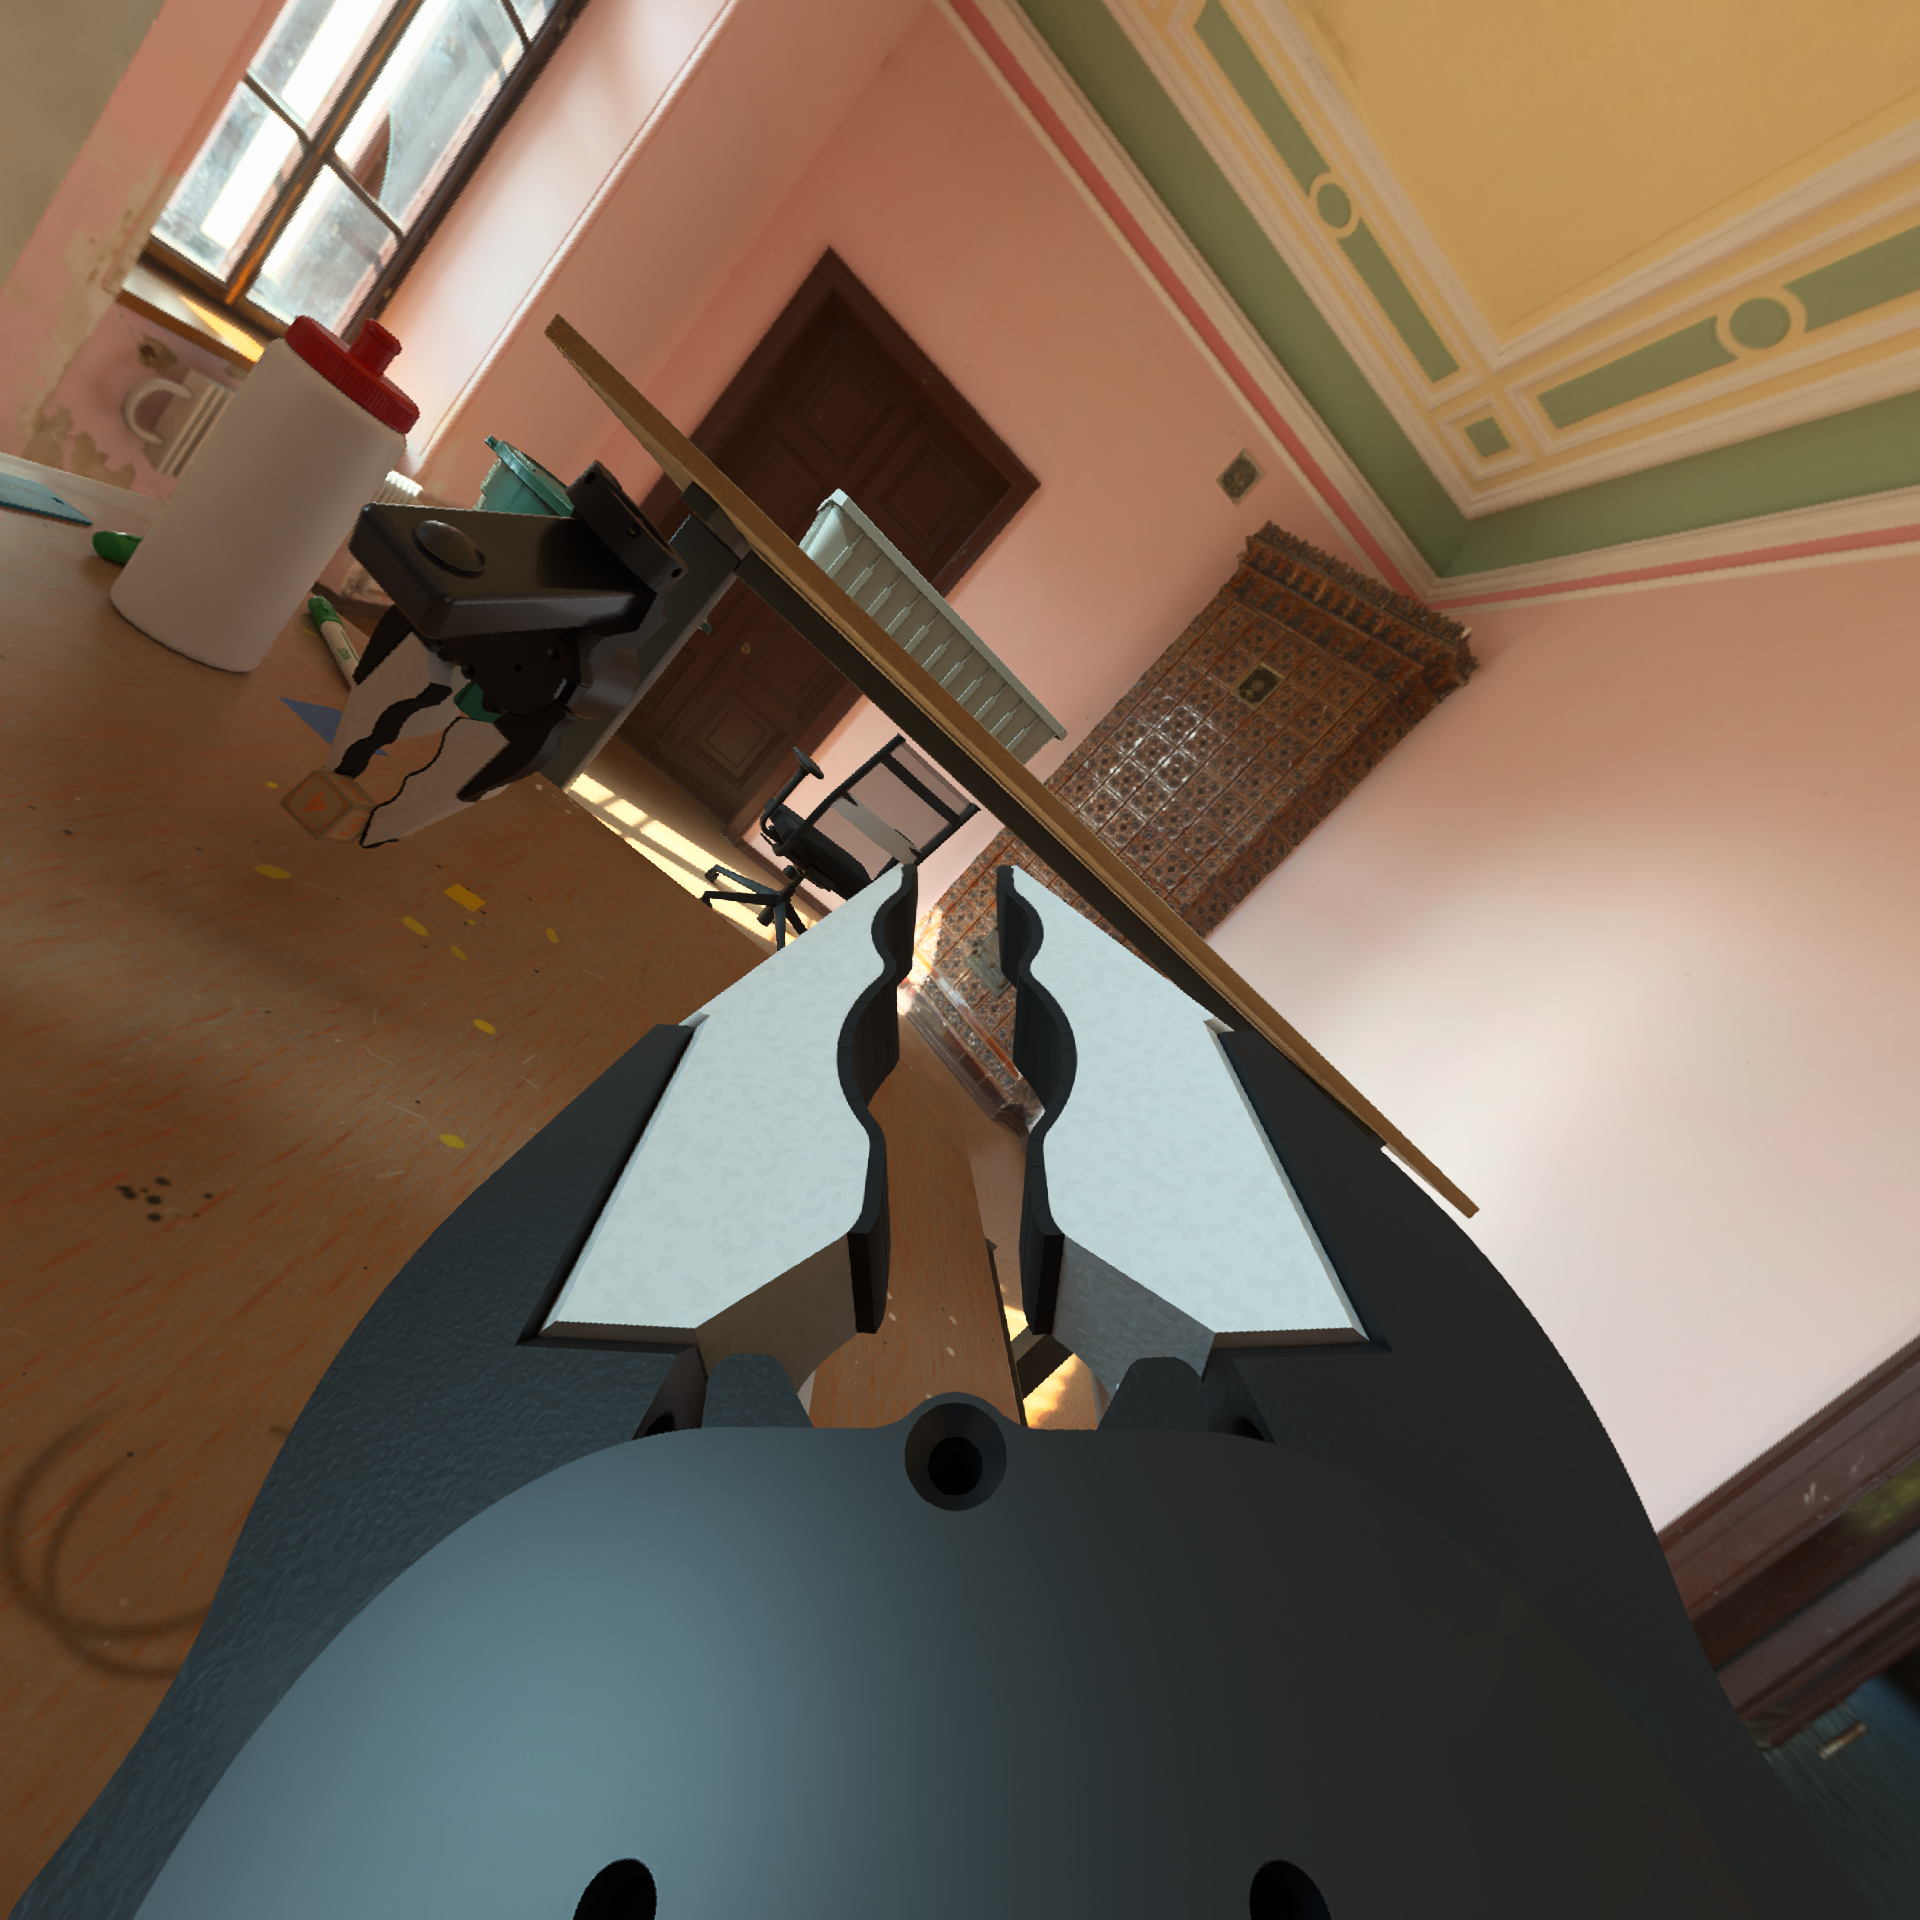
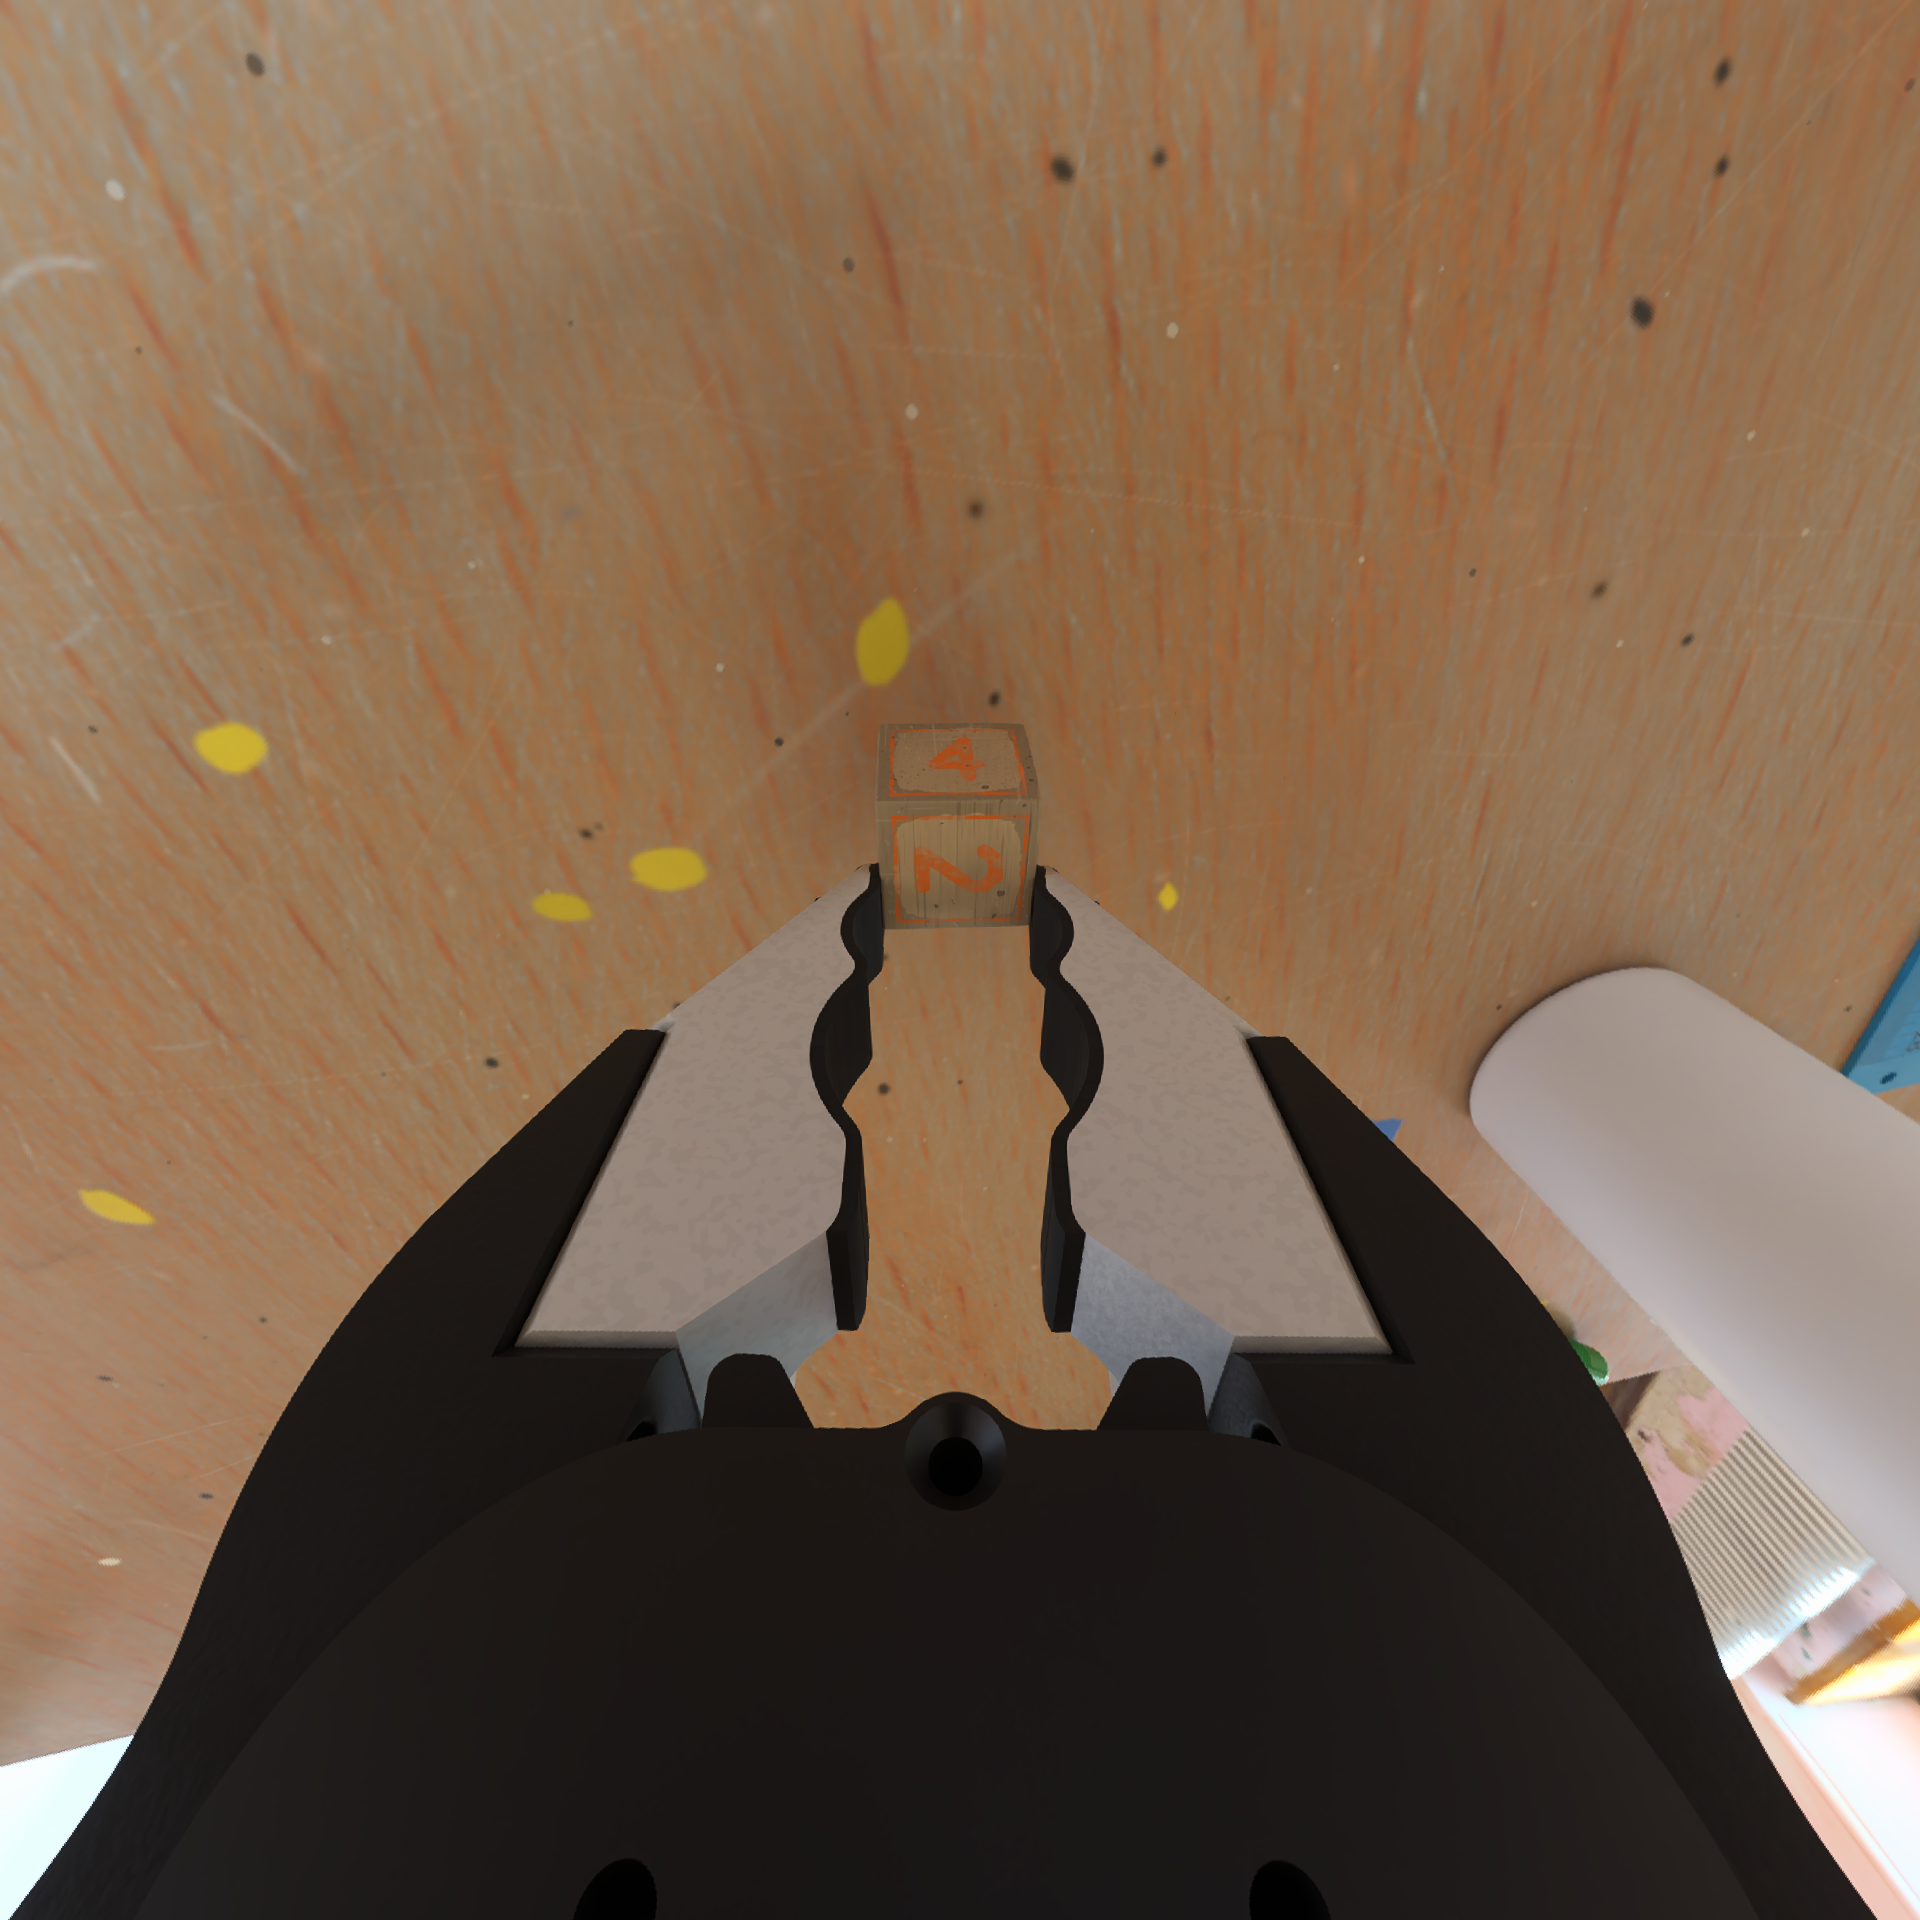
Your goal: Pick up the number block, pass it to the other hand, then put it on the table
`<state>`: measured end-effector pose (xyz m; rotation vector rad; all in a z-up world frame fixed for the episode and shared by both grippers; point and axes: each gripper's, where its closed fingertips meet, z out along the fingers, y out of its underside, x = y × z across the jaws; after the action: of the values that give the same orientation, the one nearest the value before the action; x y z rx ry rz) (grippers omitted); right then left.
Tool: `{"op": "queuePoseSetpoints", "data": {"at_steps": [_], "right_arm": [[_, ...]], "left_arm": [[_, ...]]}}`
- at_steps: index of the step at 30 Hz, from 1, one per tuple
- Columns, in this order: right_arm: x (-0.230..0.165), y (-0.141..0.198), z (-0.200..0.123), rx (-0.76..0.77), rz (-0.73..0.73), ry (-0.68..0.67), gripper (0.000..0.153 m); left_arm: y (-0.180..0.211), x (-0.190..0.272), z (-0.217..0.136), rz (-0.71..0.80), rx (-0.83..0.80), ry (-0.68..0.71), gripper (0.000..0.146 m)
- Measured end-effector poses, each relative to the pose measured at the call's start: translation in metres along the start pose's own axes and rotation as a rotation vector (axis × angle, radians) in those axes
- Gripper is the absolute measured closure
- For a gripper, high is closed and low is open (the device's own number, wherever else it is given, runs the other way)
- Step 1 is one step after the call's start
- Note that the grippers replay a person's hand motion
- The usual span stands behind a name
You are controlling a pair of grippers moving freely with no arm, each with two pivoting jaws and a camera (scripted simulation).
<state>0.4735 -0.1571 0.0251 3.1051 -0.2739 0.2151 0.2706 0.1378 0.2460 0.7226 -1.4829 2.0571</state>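
Wooden number block (image 2: pixel 955 831) with orange figures, resting on the paint-flecked table (image 2: pixel 416 416), clasped at its sides between the tips of the right gripper (image 2: pixel 955 896). Beside the block, white bottle (image 1: pixel 260 488) with red cap. Left gripper (image 1: pixel 956 904) well apart from the block, tilted up, narrowly parted, grasping nothing.

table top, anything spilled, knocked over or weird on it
Nothing is knocked over: the white bottle stands upright and the number block sits square between the right gripper fingers. Only yellow paint spots and dark specks mark the table.
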Motion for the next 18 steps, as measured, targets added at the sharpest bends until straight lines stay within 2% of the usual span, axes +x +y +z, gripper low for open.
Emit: {"op": "queuePoseSetpoints", "data": {"at_steps": [3,12,18], "right_arm": [[0.004,-0.006,0.005,0.004,-0.002,-0.003,0.125],[0.011,-0.024,0.004,0.065,-0.022,0.050,0.125],[0.011,-0.026,0.010,0.048,-0.034,0.062,0.125]], "left_arm": [[0.000,-0.001,0.000,0.002,-0.003,0.001,0.135],[0.001,0.000,-0.001,0.012,-0.016,0.004,0.136],[0.002,0.002,0.000,0.019,-0.032,0.007,0.136]]}}
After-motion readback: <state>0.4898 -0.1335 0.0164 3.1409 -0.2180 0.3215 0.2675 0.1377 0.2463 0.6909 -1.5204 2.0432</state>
